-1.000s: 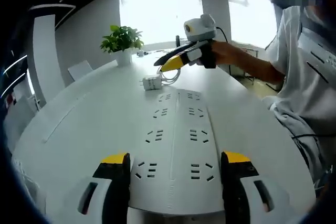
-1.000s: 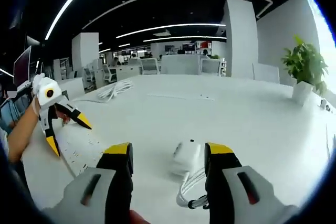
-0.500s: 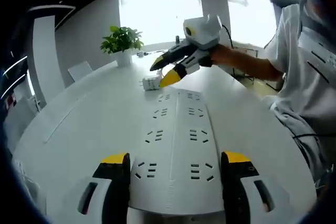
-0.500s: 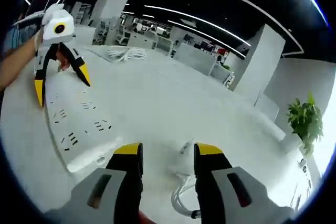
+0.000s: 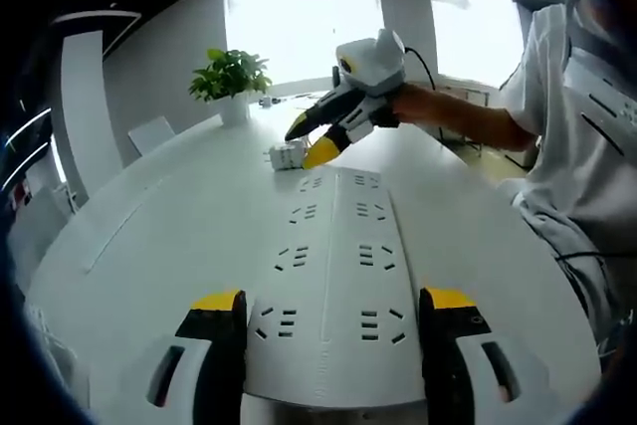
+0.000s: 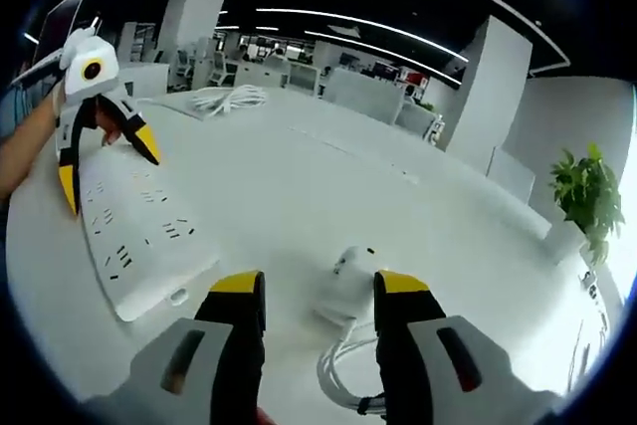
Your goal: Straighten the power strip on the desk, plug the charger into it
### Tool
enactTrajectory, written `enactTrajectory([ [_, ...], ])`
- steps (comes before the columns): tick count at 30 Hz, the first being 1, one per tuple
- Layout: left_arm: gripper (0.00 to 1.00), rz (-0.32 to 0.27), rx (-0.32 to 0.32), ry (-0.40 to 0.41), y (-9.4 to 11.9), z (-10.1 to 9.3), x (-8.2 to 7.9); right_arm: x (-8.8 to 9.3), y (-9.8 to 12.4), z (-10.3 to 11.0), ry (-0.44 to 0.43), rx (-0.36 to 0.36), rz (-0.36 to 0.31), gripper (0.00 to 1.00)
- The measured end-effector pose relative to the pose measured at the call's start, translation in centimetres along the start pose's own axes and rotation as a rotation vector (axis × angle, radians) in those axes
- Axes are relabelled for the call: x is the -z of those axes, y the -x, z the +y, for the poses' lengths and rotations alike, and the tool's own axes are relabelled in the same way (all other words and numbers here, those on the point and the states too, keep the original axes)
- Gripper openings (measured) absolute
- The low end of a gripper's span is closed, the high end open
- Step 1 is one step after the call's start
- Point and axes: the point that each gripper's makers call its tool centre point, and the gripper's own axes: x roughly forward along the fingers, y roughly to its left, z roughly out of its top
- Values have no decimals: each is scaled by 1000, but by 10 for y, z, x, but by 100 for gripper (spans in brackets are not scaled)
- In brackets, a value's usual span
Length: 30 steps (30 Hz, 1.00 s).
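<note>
Power strip (image 5: 333,286): long, flat, white moulded plastic, two rows of dark slotted sockets, lying on the smooth matte white desk (image 5: 159,236). Left gripper (image 5: 333,311), yellow-tipped black fingers apart, straddles its near end without a visible grip. Charger (image 6: 343,286): small rounded white block with a coiled white cable (image 6: 348,370), just beyond the strip's far end. Right gripper (image 6: 309,291) stands over it, fingers apart, not yet closed. Potted plant (image 5: 231,77) by bright windows; open-plan office behind.
</note>
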Motion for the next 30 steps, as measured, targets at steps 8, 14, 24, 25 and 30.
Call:
enactTrajectory([
  [8,72,2,-1,-4,0,0,0,7,-6,-12,-38,39,42,41],
  [14,72,2,-1,-9,0,0,-1,16,-15,-17,-109,40,63,29],
  [24,72,4,-1,-15,0,0,0,17,-14,-27,-612,-152,-54,27],
  [25,72,5,-2,-15,0,0,0,18,-13,-29,-656,-169,-59,27],
  [30,72,-3,2,-14,0,0,0,20,-11,-28,-743,-224,-70,27],
])
